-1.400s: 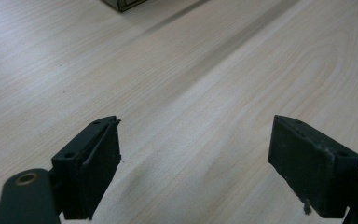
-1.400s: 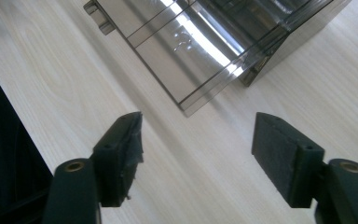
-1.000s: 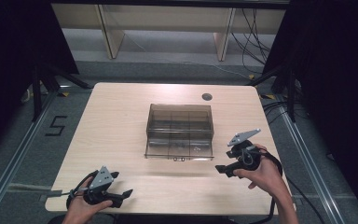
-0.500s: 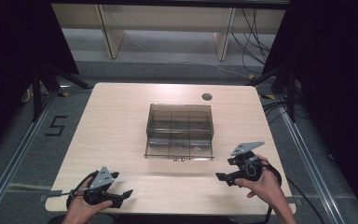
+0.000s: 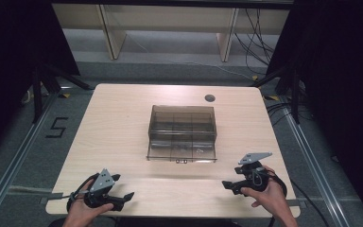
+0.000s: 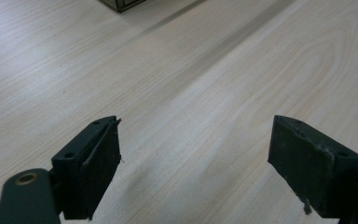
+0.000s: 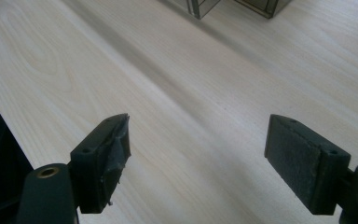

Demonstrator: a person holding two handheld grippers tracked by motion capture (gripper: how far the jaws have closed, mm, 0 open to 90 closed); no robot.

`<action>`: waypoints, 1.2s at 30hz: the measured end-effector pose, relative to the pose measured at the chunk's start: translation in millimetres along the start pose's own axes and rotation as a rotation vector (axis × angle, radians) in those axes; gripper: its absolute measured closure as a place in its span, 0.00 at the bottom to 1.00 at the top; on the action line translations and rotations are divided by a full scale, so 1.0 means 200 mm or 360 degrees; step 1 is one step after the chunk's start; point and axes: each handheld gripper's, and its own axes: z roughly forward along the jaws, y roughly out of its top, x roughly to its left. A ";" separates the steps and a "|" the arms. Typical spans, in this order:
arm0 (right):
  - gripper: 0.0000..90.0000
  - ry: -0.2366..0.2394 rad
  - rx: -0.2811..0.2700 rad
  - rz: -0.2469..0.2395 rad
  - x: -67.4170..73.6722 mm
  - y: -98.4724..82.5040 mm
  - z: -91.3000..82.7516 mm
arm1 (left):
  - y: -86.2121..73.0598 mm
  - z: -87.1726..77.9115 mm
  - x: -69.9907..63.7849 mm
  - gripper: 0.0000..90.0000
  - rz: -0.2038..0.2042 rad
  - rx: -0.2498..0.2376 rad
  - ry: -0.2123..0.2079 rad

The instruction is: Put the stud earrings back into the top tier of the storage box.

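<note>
A smoky clear plastic box with inner compartments sits at the middle of the pale wood table. My left gripper rests near the table's front left edge, open, with bare wood between its pads. My right gripper is low at the front right, also open, with nothing between its pads. A corner of the box shows at the top of the left gripper view, and the box's lower edge at the top of the right gripper view.
A round grey cable port sits in the table's far right part. Shelving legs and loose cables lie on the floor beyond the table. Floor rails run along both sides.
My right gripper has moved back toward the front edge and lower to the table. The left gripper and the box have stayed where they were.
</note>
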 end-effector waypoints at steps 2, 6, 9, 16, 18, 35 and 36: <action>0.26 0.0012 -0.0007 -0.0001 0.00 -0.01 0.00 | 0.00 0.00 0.00 0.18 -0.0010 -0.0006 0.0005; 0.26 0.0017 0.0011 -0.0001 0.02 -0.04 0.00 | 0.00 0.00 0.00 0.18 -0.0008 -0.0001 0.0010; 0.26 0.0010 -0.0021 0.0013 0.03 -0.06 0.01 | 0.00 0.00 -0.01 0.18 -0.0025 -0.0015 0.0001; 0.26 0.0004 -0.0044 0.0063 0.03 -0.12 0.02 | 0.00 -0.01 0.00 0.18 -0.0003 0.0010 -0.0002; 0.25 0.0001 -0.0015 0.0028 0.01 -0.12 0.01 | 0.00 -0.01 0.00 0.18 0.0025 0.0019 0.0001; 0.21 -0.0024 -0.0077 -0.0015 0.06 -0.21 -0.01 | 0.00 -0.01 0.00 0.18 0.0061 0.0034 0.0021; 0.21 -0.0026 -0.0081 -0.0015 0.06 -0.21 -0.01 | 0.00 -0.01 0.00 0.18 0.0066 0.0008 0.0014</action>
